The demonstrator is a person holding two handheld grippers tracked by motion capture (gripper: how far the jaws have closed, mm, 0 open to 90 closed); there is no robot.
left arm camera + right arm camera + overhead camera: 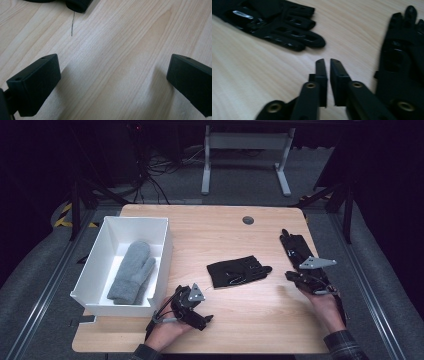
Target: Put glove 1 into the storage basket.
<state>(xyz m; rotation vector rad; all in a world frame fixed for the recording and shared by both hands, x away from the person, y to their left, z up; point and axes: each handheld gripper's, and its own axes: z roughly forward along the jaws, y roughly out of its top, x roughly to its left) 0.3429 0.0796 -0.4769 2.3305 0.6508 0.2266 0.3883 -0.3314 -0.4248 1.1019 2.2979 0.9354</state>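
Note:
A black glove (239,271) lies flat in the middle of the wooden table (235,232), and a second black glove (295,245) lies toward the right edge. My left gripper (197,307) rests low near the front left, beside the white box (161,251). Its jaws stand wide open over bare wood (112,70), and the edge of a black glove (77,5) with a loose thread lies ahead of them. My right gripper (292,276) sits just in front of the right glove (404,50). It is shut (327,62) with nothing between the jaws, and the middle glove (274,22) lies beyond it to the left.
The white box at the table's left holds a grey mitten (132,272). A round grommet (248,220) is set in the far part of the tabletop. Beyond the table stand a desk frame (245,160) and cables on the floor.

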